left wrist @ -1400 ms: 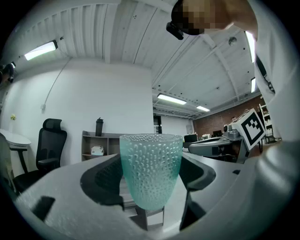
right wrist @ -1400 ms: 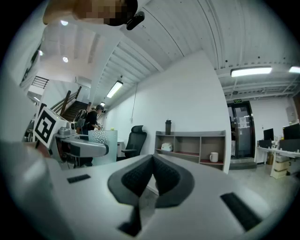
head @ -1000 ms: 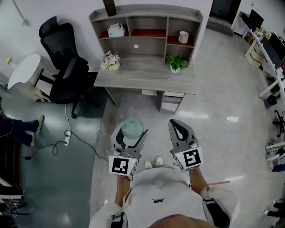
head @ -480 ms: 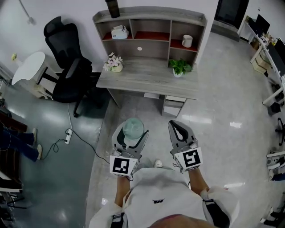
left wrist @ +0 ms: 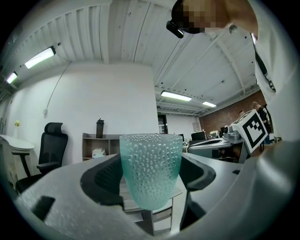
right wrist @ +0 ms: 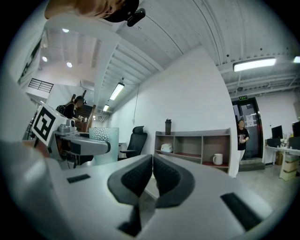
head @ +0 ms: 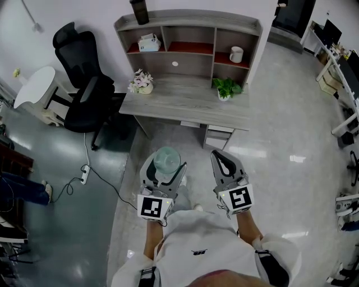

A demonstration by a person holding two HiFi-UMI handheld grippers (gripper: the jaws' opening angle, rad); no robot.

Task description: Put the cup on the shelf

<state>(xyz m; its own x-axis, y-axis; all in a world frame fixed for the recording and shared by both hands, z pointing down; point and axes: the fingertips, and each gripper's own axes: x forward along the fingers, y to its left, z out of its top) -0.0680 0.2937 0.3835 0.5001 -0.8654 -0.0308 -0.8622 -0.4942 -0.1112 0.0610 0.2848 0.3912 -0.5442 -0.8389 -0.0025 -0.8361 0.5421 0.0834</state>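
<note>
A pale green dimpled cup (head: 166,160) (left wrist: 151,168) stands upright between the jaws of my left gripper (head: 164,168) (left wrist: 150,180), which is shut on it. It also shows at the left of the right gripper view, cup (right wrist: 104,144). My right gripper (head: 225,166) (right wrist: 153,176) is shut with nothing in it, level with the left one. Both hang over the floor in front of a grey desk (head: 190,103). On the desk stands the shelf unit (head: 188,38) (right wrist: 199,145) with open compartments. A white mug (head: 236,54) (right wrist: 217,159) sits in its right compartment.
A flower pot (head: 141,81) and a green plant (head: 225,87) stand on the desk. A tissue box (head: 148,42) sits in the left compartment, a dark bottle (head: 138,11) on top. A black office chair (head: 84,78) and a white round table (head: 33,87) stand left. A person (right wrist: 241,136) stands by the far door.
The desk and shelf have shifted slightly in the head view as I move. Both grippers keep their places and the cup stays held. The legs at the left edge have moved down.
</note>
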